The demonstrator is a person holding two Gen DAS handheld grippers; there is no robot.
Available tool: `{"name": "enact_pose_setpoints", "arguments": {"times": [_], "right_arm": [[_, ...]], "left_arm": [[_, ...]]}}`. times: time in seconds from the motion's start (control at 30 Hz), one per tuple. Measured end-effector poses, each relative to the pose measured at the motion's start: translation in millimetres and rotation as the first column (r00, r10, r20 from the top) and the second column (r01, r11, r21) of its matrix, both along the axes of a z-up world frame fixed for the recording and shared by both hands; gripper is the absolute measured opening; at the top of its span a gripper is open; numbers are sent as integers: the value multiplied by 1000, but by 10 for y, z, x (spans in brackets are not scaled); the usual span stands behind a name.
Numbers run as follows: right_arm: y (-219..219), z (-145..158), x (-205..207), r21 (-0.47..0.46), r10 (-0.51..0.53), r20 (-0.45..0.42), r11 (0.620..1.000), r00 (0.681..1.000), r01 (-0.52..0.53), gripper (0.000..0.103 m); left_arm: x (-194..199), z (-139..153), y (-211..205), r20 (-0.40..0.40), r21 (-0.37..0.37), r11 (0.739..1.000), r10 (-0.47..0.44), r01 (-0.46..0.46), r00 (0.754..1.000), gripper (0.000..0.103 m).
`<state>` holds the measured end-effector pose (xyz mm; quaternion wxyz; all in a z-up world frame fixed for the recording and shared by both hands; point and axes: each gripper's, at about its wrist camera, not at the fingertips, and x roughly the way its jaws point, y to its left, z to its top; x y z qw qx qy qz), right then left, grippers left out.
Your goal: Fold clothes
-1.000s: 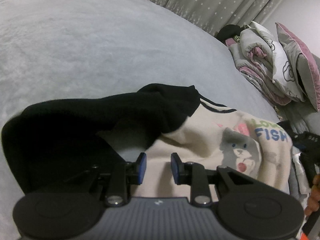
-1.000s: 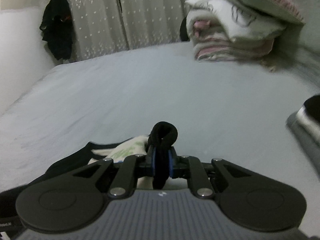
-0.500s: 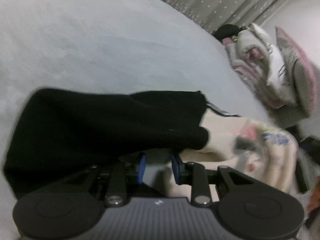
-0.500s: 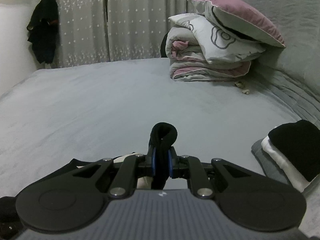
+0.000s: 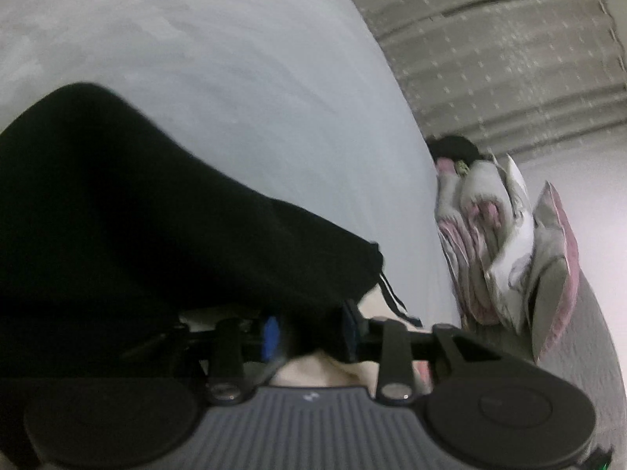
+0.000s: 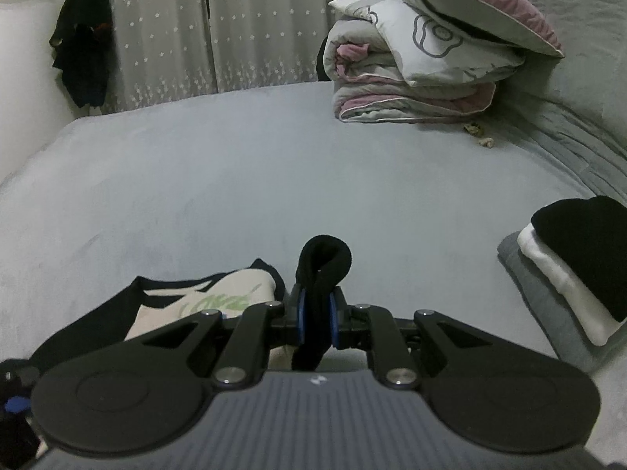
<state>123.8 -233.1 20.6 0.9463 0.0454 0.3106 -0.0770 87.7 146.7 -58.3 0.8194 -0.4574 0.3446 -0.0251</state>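
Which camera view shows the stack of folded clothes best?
The right wrist view: the stack of folded clothes lies sharp at the right edge on the bed, black on white on grey. The left wrist view does not show it.

Bed (image 6: 274,164) has a plain grey-blue cover and fills most of both views; a grey padded headboard (image 6: 580,39) runs along its right side. Star-print grey curtains (image 6: 250,27) hang behind, white wall (image 6: 23,78) on the left with a dark garment (image 6: 82,58) hanging. Folded duvet (image 6: 411,74) with a pink-backed pillow (image 6: 482,4) on top sits at the far corner; light is dim and even.
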Motion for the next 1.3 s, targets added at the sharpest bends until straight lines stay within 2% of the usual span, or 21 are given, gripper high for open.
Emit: {"name": "enact_pose_setpoints", "arguments": {"times": [0.03, 0.1, 0.27, 0.43, 0.5, 0.57, 0.73, 0.77, 0.8, 0.87, 0.9, 0.93, 0.97, 1.13, 1.3], "right_arm": [[2, -10, 0, -4, 4, -3, 1000, 1000, -4, 14], [-4, -22, 3, -11, 7, -1, 1000, 1000, -7, 14], [-89, 57, 38, -46, -25, 28, 999, 999, 26, 14], [-342, 227, 91, -49, -104, 68, 993, 992, 108, 13], [-404, 261, 119, -35, -118, 77, 992, 990, 121, 13], [-428, 280, 150, -32, -121, 82, 992, 989, 124, 13], [-306, 205, 226, -29, -56, 69, 998, 996, 58, 15], [-297, 195, 228, -15, -42, 68, 999, 997, 43, 17], [-295, 189, 224, 3, -29, 66, 1000, 997, 29, 18], [-313, 186, 205, 27, -24, 62, 999, 998, 22, 31], [-324, 189, 184, 33, -25, 64, 999, 998, 23, 38], [-335, 194, 154, 34, -26, 69, 999, 997, 24, 50], [-348, 200, 125, 35, -26, 74, 999, 997, 23, 52], [-431, 172, -23, 56, -10, 49, 998, 999, 7, 52], [-450, 8, -275, 86, 6, 9, 996, 1000, -6, 52]], "left_arm": [[-8, 31, 30, 8, 17, 1000, 20, -21, 1000, 12], [-25, 93, 91, 25, 51, 997, 61, -62, 998, 7], [-66, 247, 243, 73, 132, 977, 159, -167, 985, 6], [-108, 402, 395, 128, 206, 940, 250, -272, 960, 6], [-88, 394, 464, 125, 175, 945, 257, -277, 958, 6], [-25, 383, 405, 115, 181, 950, 235, -253, 965, 6], [59, 314, 261, 99, 182, 968, 156, -172, 983, 9], [80, 311, 243, 92, 176, 972, 141, -156, 986, 13], [95, 311, 224, 87, 171, 976, 118, -131, 989, 24], [26, 275, 225, 84, 169, 981, 82, -95, 993, 38], [22, 284, 195, 84, 176, 981, 62, -76, 995, 40], [21, 296, 162, 84, 183, 981, 41, -56, 996, 42], [14, 297, 129, 80, 187, 982, 20, -34, 997, 43], [-3, 266, -60, 26, 209, 973, -109, 101, 994, 47], [-101, 197, -246, -20, 258, 944, -208, 206, 978, 47]]}}
